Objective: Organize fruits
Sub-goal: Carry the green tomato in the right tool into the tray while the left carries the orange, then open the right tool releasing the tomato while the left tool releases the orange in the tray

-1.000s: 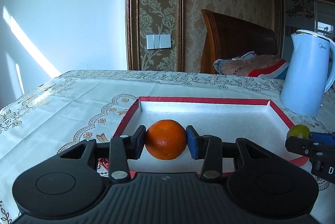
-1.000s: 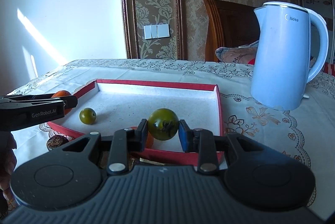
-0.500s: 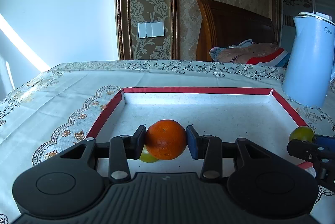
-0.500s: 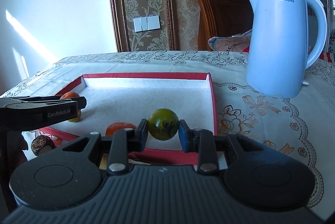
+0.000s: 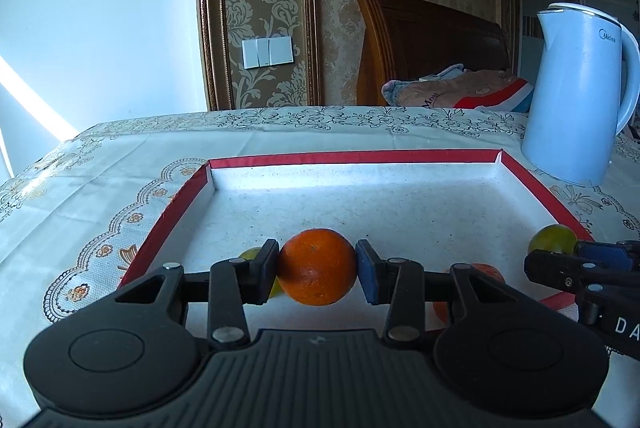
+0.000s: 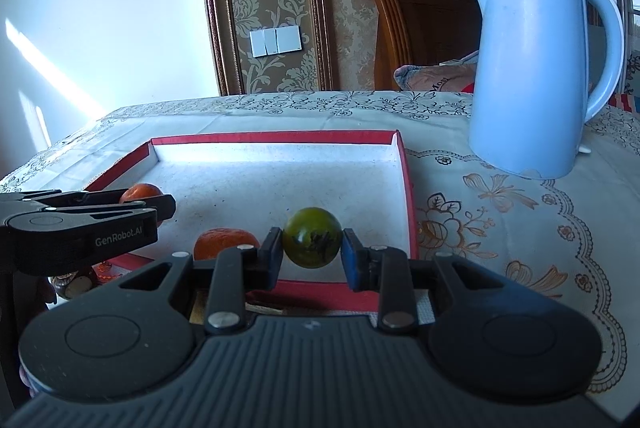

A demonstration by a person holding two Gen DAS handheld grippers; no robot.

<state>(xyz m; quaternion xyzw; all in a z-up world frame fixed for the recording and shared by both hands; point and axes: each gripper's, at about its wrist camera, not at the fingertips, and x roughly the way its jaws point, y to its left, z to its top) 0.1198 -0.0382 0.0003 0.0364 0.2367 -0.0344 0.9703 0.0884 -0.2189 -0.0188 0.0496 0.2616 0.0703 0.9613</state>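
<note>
**Two fruits pinched over the near end of the red-rimmed tray**

From my left claw's camera: my left claw point(image 5: 317, 270) pinches an orange point(image 5: 317, 266) between its pads, held over the near part of the red-rimmed tray point(image 5: 352, 157). A small yellow-green fruit point(image 5: 256, 255) peeks out just behind my left finger, low on the tray floor. A second orange fruit point(image 5: 486, 273) lies near the tray's near right corner, partly hidden by my own frame. The middle and far end of the tray floor are bare white, with room up to the far rim. At the right edge my right claw point(image 5: 576, 260) reaches in over the tray's right rim, gripping a green fruit point(image 5: 551, 237). The blue kettle point(image 5: 576, 100) stands on the tablecloth point(image 5: 100, 180) outside the far right corner, apart from the rim.

From my right claw's camera: my right claw pinches the green fruit point(image 6: 313, 243) just above the near rim, close to the tray's right wall. The flattened orange fruit point(image 6: 226, 241) sits on the floor to its left. My left claw comes in from the left edge, its orange point(image 6: 140, 193) showing behind its fingers. The kettle stands off to the right, well clear of the wall.
</note>
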